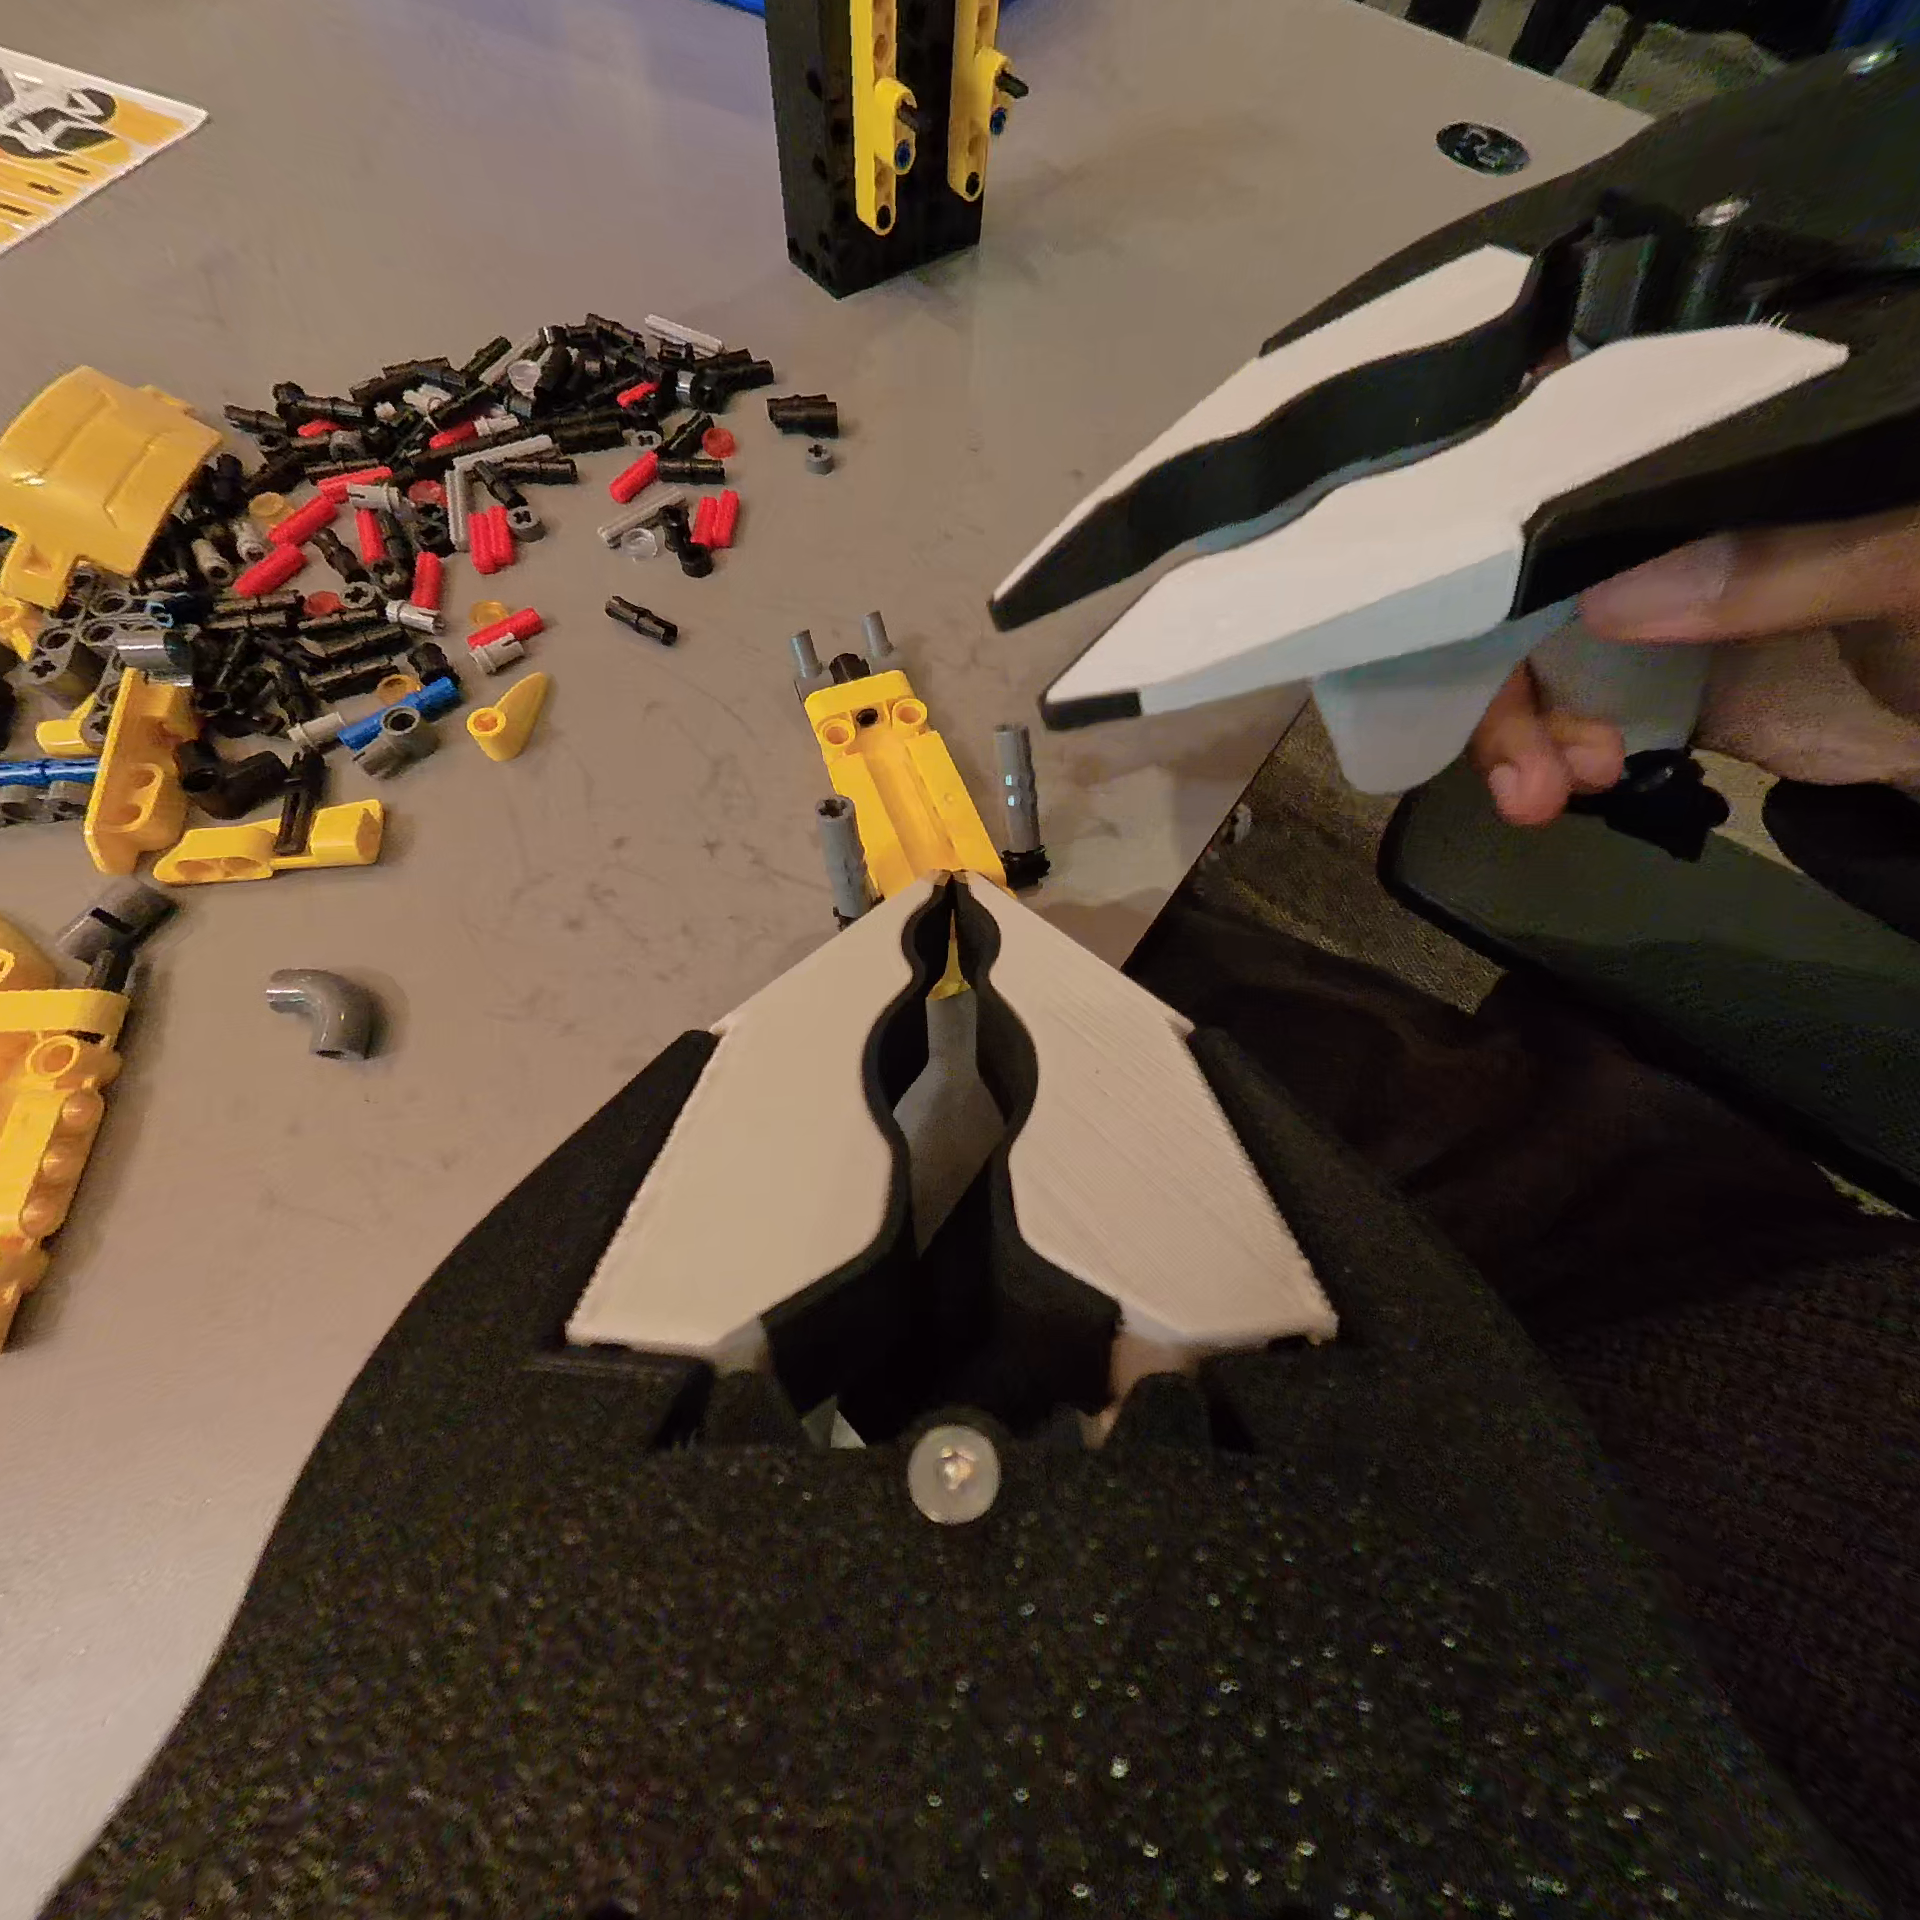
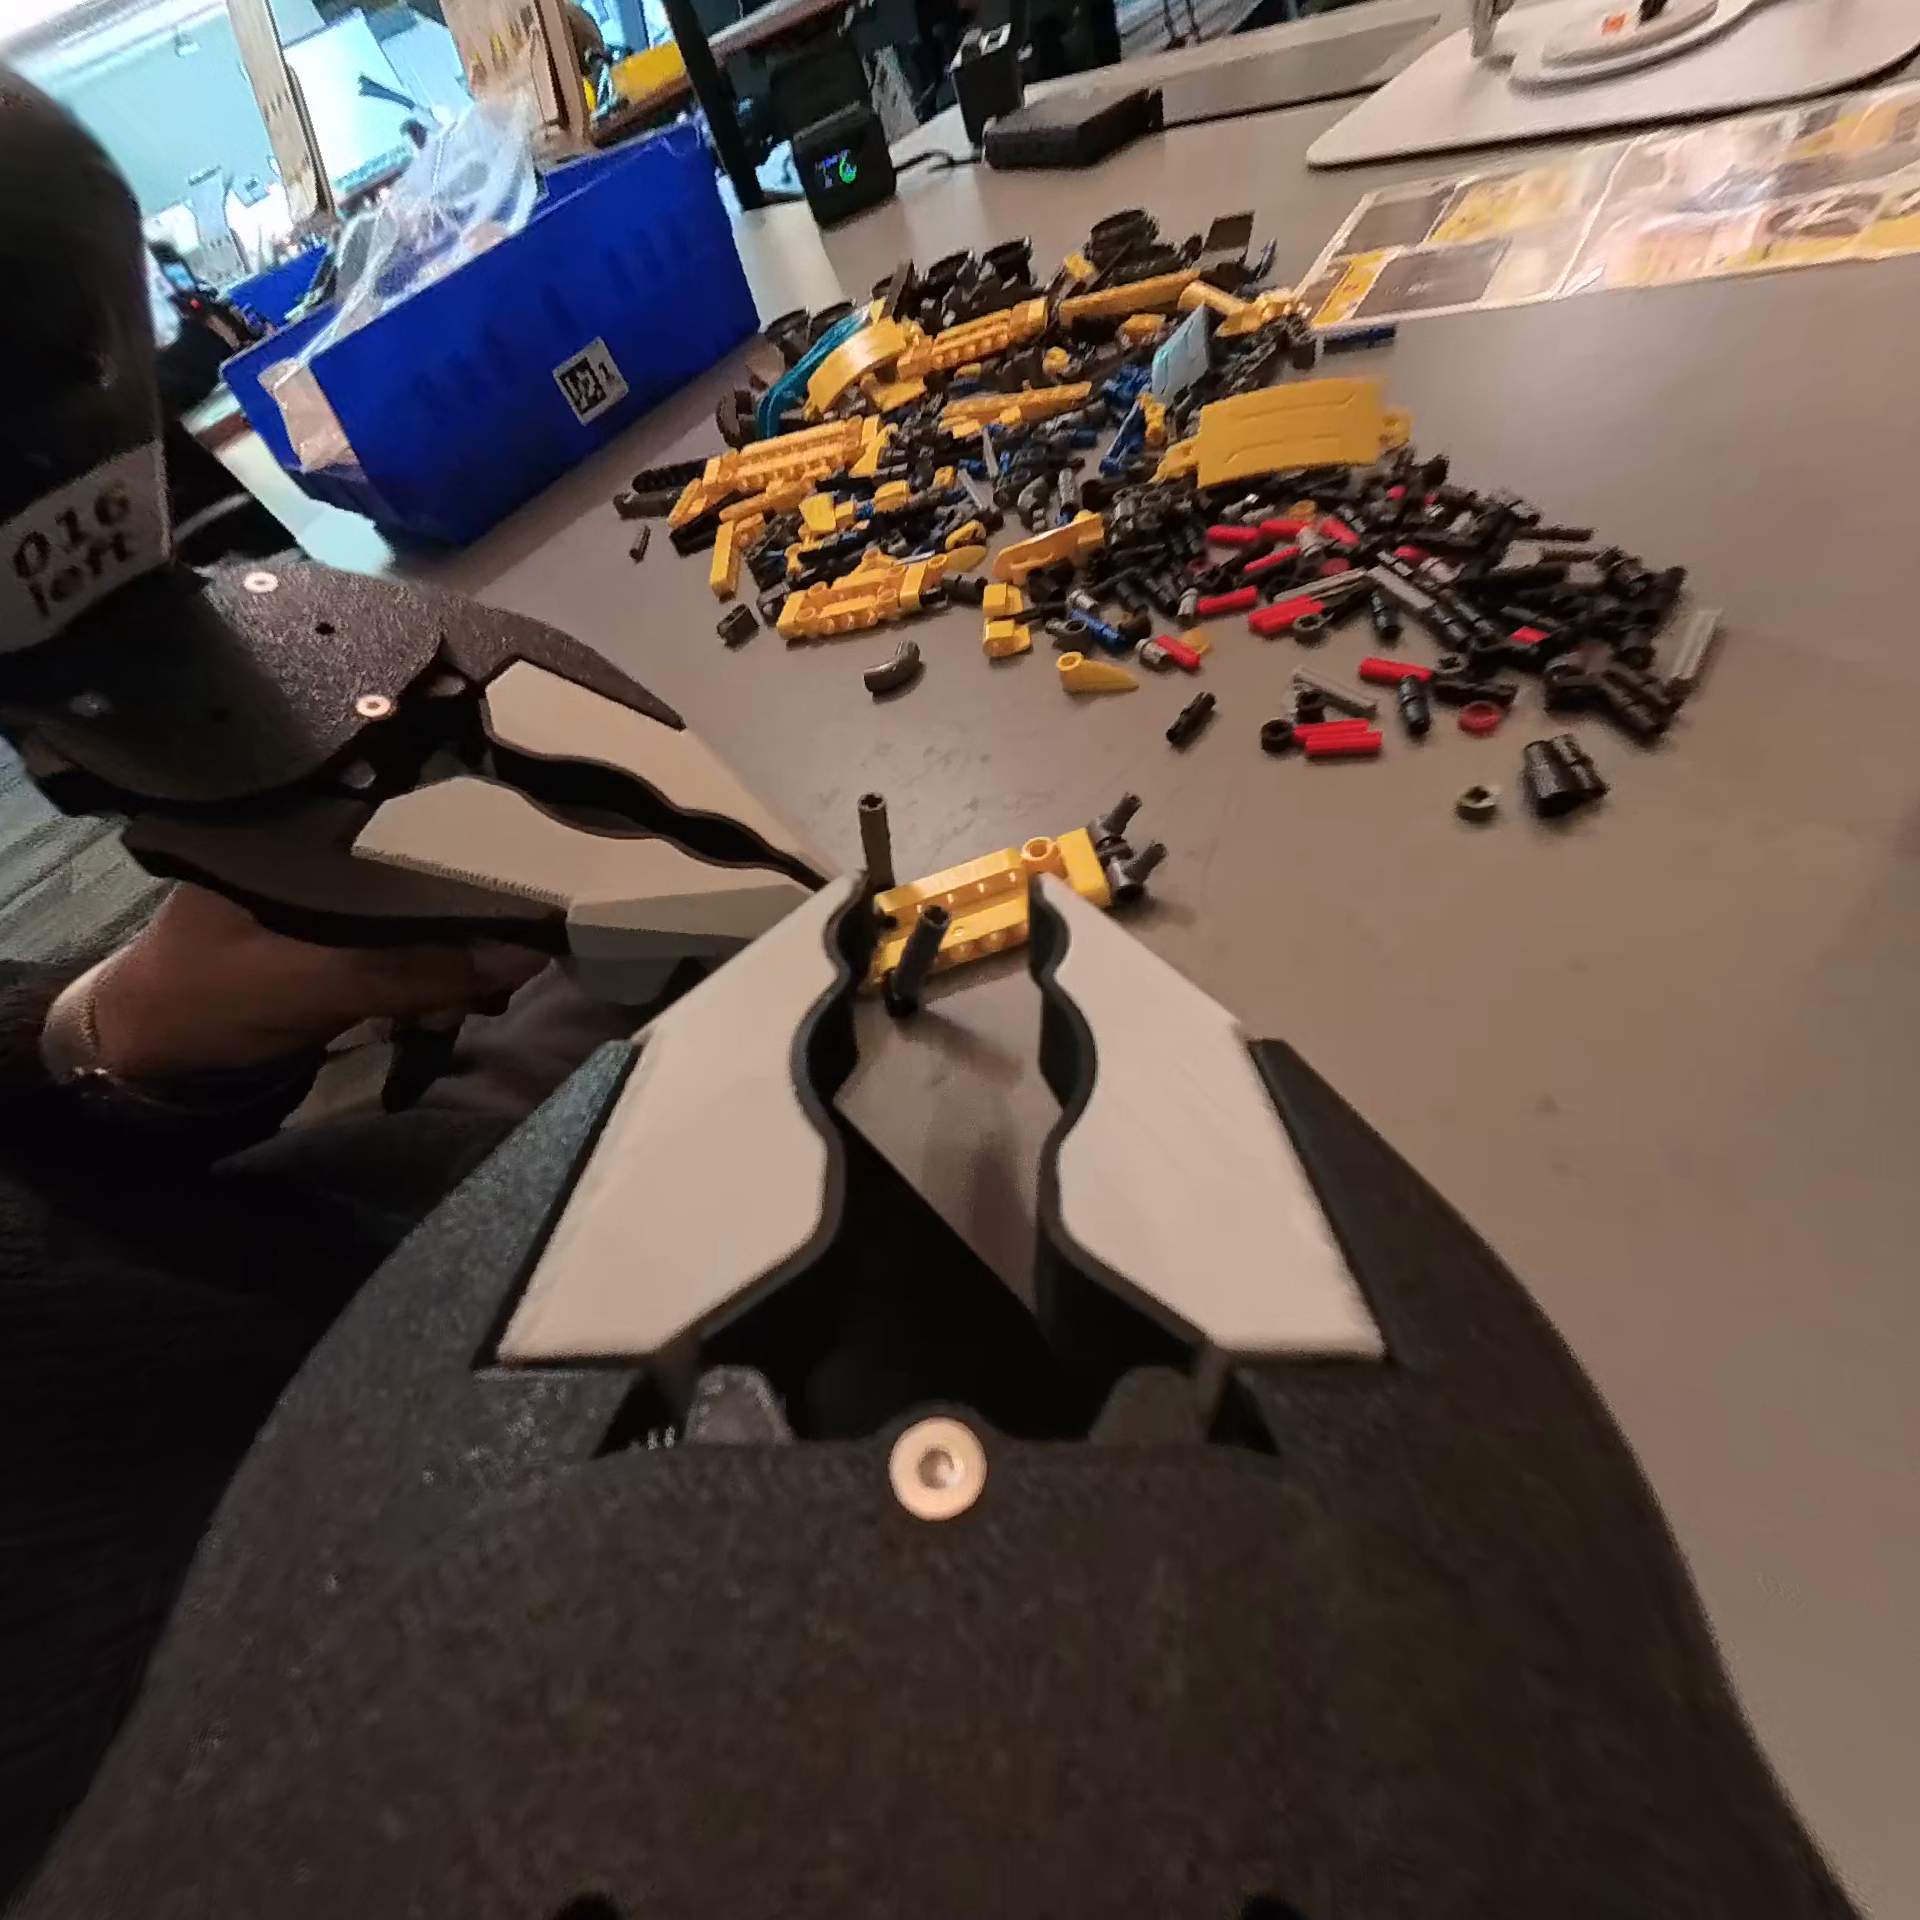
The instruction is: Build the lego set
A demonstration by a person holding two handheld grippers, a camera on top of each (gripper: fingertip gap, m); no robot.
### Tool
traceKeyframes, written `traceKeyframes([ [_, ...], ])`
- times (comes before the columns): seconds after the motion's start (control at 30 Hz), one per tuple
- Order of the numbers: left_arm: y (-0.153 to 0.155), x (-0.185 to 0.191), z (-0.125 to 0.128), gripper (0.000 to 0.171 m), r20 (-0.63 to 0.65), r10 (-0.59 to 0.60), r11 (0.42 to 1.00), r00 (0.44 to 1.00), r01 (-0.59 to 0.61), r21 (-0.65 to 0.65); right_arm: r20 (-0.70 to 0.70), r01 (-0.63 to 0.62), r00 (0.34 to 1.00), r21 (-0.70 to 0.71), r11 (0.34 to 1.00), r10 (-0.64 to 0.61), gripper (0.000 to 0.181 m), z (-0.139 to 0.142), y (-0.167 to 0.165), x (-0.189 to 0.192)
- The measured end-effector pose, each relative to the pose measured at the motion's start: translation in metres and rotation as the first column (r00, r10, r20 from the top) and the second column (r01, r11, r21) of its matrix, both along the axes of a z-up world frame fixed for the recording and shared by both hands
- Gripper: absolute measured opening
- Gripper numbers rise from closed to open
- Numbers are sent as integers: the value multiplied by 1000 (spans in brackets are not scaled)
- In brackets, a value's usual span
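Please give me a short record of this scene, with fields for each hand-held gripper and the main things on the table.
left hand-held gripper: shut on the yellow brick assembly, at its near end
right hand-held gripper: open, empty, beside the assembly
assembly: lies on the grey table by the edge; grey pins stick out
loose parts pile: black, red, yellow, blue pieces farther back
black-and-yellow tower: upright, far side

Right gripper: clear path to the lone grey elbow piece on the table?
Probably not directly. The grey elbow piece lies left of the left gripper, which is shut on the yellow assembly and sits between; the right gripper would have to go around.
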State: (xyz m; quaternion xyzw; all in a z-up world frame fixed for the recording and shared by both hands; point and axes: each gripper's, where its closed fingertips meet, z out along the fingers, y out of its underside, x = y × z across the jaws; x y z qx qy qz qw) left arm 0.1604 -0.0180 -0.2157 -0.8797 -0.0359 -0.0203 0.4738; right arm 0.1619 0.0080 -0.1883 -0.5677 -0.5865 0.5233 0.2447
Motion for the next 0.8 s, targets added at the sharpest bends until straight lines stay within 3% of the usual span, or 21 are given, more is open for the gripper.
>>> traceKeyframes([
  [0.2, -1, 3, 3, 0, 18, -6, 1000, 1000, 6, 26, -52, 49, 998, 38, 998, -47, 33, 15, 18, 0],
  [0.33, -4, 2, 7, 0, 23, 6, 999, 1000, -7, 39, -39, -22, 999, 58, 998, 24, 38, 20, 0, -10],
  [0.5, -5, -1, 1, 0, 12, 19, 1000, 1000, -19, 11, 100, -124, 989, 131, 984, 112, 38, -4, -20, -26],
  [0.57, -5, -1, 1, 0, 12, 18, 1000, 1000, -18, 7, 135, -180, 977, 94, 979, 167, 37, -8, -28, -29],
  [0.63, -5, -1, 1, 0, 16, 11, 1000, 1000, -11, 6, 158, -215, 966, 51, 975, 205, 31, -9, -33, -31],
  [0.73, -5, -1, 1, 0, 39, 7, 1000, 999, -7, 1, 189, -219, 961, 85, 972, 200, 7, -12, -30, -33],
  [0.8, -6, -1, 1, 0, 56, 7, 1000, 998, -7, -3, 201, -224, 959, 98, 970, 201, 7, -12, -30, -33],
])
